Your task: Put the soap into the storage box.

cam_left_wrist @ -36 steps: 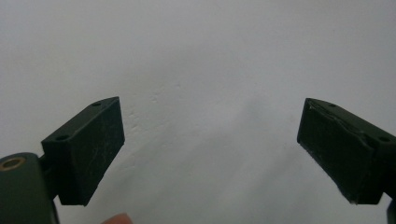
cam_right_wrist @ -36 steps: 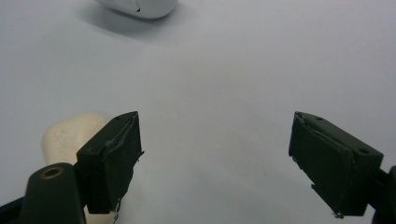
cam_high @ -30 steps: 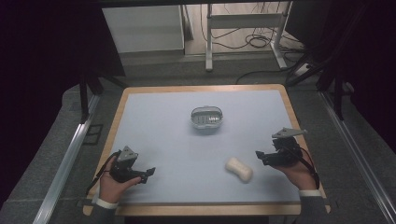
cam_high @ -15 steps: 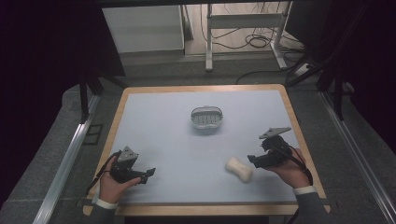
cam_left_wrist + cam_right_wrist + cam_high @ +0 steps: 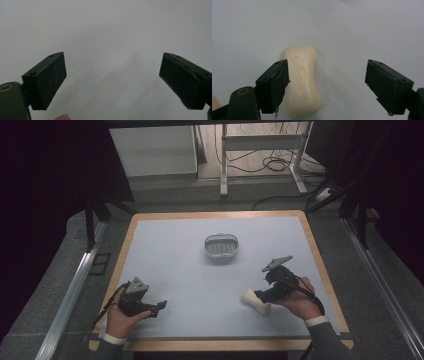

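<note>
A cream bar of soap point(image 5: 255, 301) point(image 5: 302, 82) lies flat on the pale table near the front right. My right gripper point(image 5: 265, 295) point(image 5: 325, 87) hovers just over it, open, with the soap by its left jaw and bare table under the rest of the gap. A grey soap dish point(image 5: 221, 246) with a slotted insert stands in the middle of the table, well beyond the soap. My left gripper point(image 5: 159, 307) point(image 5: 112, 80) rests at the front left, open, nothing between its jaws.
The table point(image 5: 170, 255) has a wooden rim point(image 5: 312, 240) around its pale surface. Behind it are metal frame legs point(image 5: 223, 165) and cables on the floor. A rail point(image 5: 70, 290) runs along the left side.
My right gripper has moved left and toward the front edge, down onto the soap. The left gripper has stayed put.
</note>
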Motion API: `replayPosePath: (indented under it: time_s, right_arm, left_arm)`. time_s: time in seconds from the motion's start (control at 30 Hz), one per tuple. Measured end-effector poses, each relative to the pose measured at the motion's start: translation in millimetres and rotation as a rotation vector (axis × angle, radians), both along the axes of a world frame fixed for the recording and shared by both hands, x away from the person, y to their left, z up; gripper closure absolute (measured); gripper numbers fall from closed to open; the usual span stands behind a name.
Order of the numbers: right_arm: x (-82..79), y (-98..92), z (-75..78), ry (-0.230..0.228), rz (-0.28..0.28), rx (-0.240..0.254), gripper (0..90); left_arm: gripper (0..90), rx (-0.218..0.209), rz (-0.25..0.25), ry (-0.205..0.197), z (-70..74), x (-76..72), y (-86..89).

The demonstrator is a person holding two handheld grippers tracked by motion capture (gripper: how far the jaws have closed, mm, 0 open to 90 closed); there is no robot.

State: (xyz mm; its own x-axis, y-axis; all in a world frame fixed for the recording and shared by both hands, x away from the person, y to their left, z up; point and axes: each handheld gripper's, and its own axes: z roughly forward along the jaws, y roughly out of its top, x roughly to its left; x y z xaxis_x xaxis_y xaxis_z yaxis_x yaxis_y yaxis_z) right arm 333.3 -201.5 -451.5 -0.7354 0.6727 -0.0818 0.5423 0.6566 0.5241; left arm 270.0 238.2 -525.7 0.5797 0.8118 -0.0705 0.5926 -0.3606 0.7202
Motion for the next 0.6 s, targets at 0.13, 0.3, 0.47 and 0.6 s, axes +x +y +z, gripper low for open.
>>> replayPosePath:
  time_s: [0.13,0.3,0.47,0.6]
  right_arm:
    - [-0.9,6.9,-5.5,0.031,0.002,-0.027,19.5]
    - [-1.6,13.8,-14.4,0.073,0.017,-0.070,20.5]
    - [-1.0,21.3,-21.5,0.116,0.040,-0.093,23.5]
    - [-0.8,27.5,-26.1,0.143,0.055,-0.123,27.5]
  left_arm:
    - [7.6,0.004,0.001,0.002,0.7,-0.7,1.1]
    - [7.6,0.005,0.000,0.002,0.5,-0.5,0.7]
    - [7.6,0.007,-0.003,0.004,0.3,-0.5,0.4]
    - [7.6,0.010,-0.001,-0.001,1.4,-0.9,2.4]
